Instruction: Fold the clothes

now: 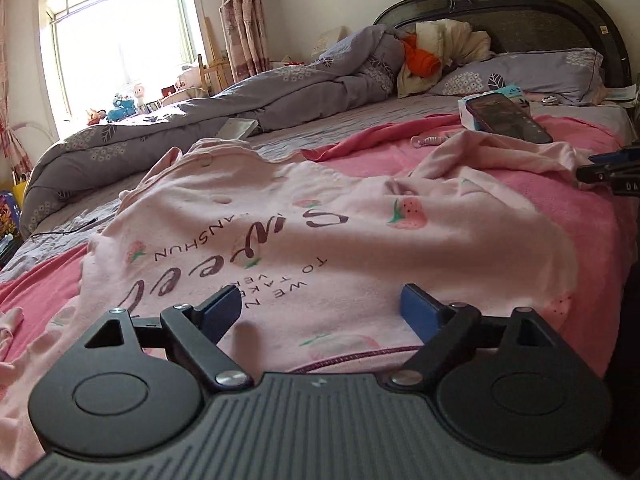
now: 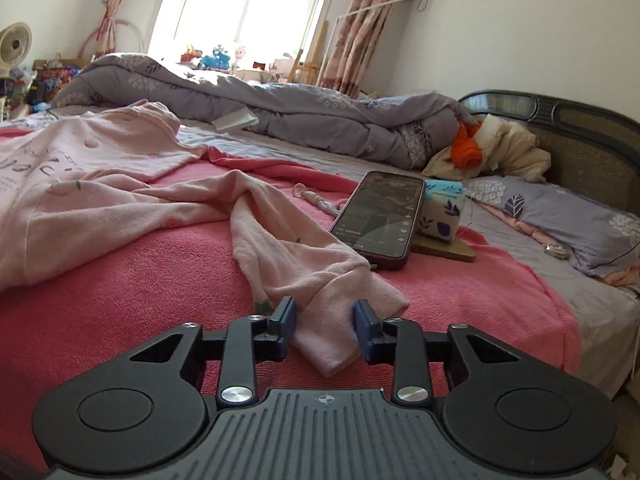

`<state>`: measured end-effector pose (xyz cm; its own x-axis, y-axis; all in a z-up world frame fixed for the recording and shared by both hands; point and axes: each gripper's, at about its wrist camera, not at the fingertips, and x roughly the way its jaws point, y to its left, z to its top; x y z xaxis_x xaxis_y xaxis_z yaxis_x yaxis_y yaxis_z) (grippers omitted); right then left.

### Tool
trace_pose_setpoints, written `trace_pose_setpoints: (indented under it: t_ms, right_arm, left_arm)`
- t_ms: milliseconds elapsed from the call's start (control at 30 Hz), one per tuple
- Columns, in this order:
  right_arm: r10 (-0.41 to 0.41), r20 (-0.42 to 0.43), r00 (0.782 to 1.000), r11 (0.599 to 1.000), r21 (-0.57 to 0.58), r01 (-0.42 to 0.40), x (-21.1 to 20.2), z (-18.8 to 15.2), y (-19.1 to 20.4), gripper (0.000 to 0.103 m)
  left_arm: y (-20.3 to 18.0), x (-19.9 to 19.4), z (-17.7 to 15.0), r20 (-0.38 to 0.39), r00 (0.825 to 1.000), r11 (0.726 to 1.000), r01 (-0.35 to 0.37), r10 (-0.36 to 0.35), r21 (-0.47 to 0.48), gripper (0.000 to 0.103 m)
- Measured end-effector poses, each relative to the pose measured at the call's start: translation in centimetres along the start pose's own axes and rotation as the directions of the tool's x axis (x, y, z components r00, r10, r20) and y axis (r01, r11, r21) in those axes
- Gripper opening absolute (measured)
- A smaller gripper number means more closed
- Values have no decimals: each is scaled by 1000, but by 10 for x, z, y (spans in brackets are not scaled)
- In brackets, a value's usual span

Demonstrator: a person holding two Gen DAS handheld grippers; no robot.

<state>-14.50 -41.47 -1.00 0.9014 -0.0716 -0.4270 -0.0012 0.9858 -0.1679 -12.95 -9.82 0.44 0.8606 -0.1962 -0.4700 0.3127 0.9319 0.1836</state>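
A pale pink long-sleeved shirt (image 1: 304,224) with strawberry prints and dark lettering lies spread on a pink towel (image 1: 568,216) on the bed. My left gripper (image 1: 320,312) is open wide, low over the shirt near its purple-trimmed edge (image 1: 352,356). My right gripper (image 2: 325,326) is open with its jaws on either side of the cuff (image 2: 340,320) of the shirt's sleeve (image 2: 276,236), not closed on it. The right gripper also shows at the right edge of the left wrist view (image 1: 612,172).
A phone (image 2: 380,216) leans on a small patterned box (image 2: 442,216) past the sleeve. A rolled grey duvet (image 2: 280,112) lies along the far side. Pillows (image 2: 560,212), a heap of cream and orange clothes (image 2: 488,148) and the dark headboard (image 2: 580,136) are at the bed's head.
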Motion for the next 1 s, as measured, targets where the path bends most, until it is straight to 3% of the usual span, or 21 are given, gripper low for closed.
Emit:
trace_pose_setpoints:
  t_ms: [67,133,200,267,367,433,500,567,600,633,733,800,867,900,933,1000]
  right_arm:
    - [19,-4,1000,991,130,-18,-3,6,-15,15]
    - [37,-3,999,963,268,-35,-8,10,-35,13]
    - [53,-3,999,912,407,-47,-13,14,-57,13]
    - [79,-8,997,842,536,-62,-14,11,-77,15]
    - [85,-2,996,737,673,-62,-13,-6,-98,25]
    - [71,-19,997,695,718,-36,-9,-17,-105,43]
    - [83,-35,996,681,732,-31,-3,-23,-105,44]
    - [94,-42,995,692,721,-35,2,-23,-99,41]
    - [108,-43,993,701,712,-45,4,-21,-95,18]
    - [124,-44,991,699,713,-56,6,-17,-91,9]
    - [179,5,984,685,717,-128,4,9,-82,7]
    - [209,84,974,717,664,-211,-5,44,-67,7]
    - [293,171,941,753,566,-338,-14,88,-35,7]
    - [362,211,908,757,501,-419,-18,110,-10,7]
    - [431,246,868,753,432,-496,-21,132,14,7]
    - [582,264,769,709,298,-639,-26,165,75,7]
  left_arm:
    - [10,0,-3,1,999,997,36,-36,-62,89]
    - [23,1,-7,-11,997,985,78,-81,-151,92]
    - [30,0,-10,-1,995,976,102,-104,-193,92]
    - [27,-1,-12,4,996,981,88,-89,-172,92]
    - [19,-3,-13,21,998,990,57,-55,-132,92]
    - [18,-1,-13,25,998,990,56,-53,-132,92]
    - [18,0,-13,25,998,988,60,-57,-141,92]
    - [19,0,-12,23,998,988,58,-55,-146,92]
    - [18,-1,-12,20,998,988,54,-51,-146,93]
    - [18,-2,-11,15,999,988,49,-48,-149,93]
    - [26,-20,-10,18,1000,988,13,-11,-157,93]
    - [41,-40,-11,59,997,985,-42,52,-168,93]
    - [58,-57,-13,80,989,976,-105,123,-193,93]
    - [68,-67,-15,86,982,967,-148,169,-208,94]
    - [76,-73,-17,80,974,956,-188,210,-225,96]
    - [92,-85,-24,58,958,931,-258,282,-257,96]
